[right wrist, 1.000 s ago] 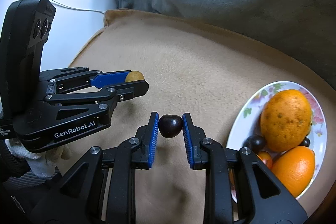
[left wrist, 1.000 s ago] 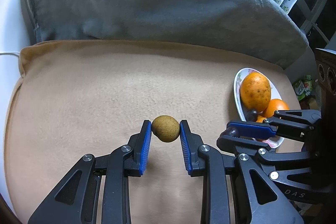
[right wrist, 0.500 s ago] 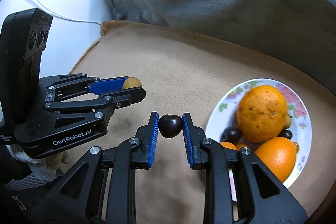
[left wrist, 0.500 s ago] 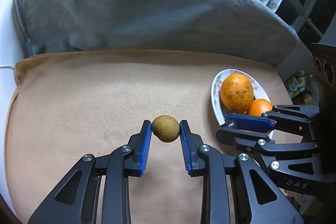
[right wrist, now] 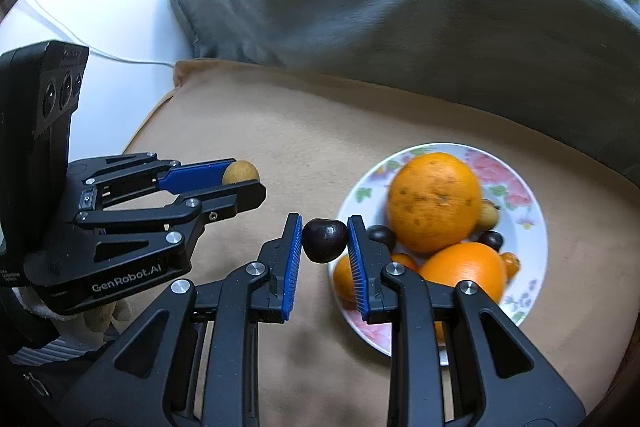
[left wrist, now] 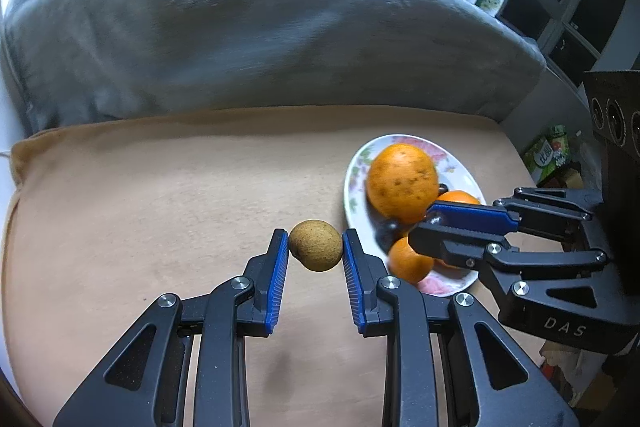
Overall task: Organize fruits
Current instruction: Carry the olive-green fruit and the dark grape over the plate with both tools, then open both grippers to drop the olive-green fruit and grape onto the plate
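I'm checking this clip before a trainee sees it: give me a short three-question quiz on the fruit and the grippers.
1. True or false: the left gripper is empty.
2. What does the right gripper hold? A) an orange B) a dark round fruit C) nothing
3. Where do the oranges lie?

Key:
1. False: its fingers clamp a small brown fruit.
2. B: the dark round fruit sits between its fingers.
3. On the flowered plate, with the large orange and small dark fruits beside it.
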The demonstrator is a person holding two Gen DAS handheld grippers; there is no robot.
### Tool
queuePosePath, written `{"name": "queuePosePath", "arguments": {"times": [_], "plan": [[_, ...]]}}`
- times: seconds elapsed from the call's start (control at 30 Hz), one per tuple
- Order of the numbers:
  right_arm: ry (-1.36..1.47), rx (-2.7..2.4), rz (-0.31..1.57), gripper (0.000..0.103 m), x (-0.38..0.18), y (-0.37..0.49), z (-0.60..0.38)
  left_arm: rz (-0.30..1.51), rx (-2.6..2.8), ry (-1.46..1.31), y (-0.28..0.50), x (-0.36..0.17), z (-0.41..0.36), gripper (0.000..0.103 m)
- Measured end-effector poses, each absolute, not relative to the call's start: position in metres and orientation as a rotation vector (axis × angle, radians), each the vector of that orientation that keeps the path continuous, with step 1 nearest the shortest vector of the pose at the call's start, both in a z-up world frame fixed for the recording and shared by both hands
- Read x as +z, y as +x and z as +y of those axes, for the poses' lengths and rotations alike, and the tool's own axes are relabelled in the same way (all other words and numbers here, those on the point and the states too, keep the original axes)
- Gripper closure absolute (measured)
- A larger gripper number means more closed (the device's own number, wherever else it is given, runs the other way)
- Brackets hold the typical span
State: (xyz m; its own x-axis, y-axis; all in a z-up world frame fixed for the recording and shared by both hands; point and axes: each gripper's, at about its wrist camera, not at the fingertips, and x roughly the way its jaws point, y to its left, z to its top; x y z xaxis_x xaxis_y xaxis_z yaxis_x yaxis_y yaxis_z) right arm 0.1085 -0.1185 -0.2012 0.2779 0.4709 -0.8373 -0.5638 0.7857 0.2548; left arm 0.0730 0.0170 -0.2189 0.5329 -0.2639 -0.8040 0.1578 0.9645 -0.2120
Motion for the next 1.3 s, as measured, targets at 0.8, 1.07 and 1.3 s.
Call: {"name": "queuePosePath", "arguments": {"times": [0.8,1.07,1.3], "plan": [[-0.035,0.597,1.083,0.079,-0.200,0.138,-0.187,0.999,-0.336,-0.096,0.079,-0.216,-0.050,0.077],[-0.040,0.582,1.084,0.079,-0.205,0.145,-0.191,1.006,-0.365,-0.082,0.085,-0.216,-0.065,0.077],[-0.033,0.582,1.080,0.073,-0.203,0.147,-0.195,1.003,-0.372,-0.071,0.087,-0.214,-0.069,0.077]]}}
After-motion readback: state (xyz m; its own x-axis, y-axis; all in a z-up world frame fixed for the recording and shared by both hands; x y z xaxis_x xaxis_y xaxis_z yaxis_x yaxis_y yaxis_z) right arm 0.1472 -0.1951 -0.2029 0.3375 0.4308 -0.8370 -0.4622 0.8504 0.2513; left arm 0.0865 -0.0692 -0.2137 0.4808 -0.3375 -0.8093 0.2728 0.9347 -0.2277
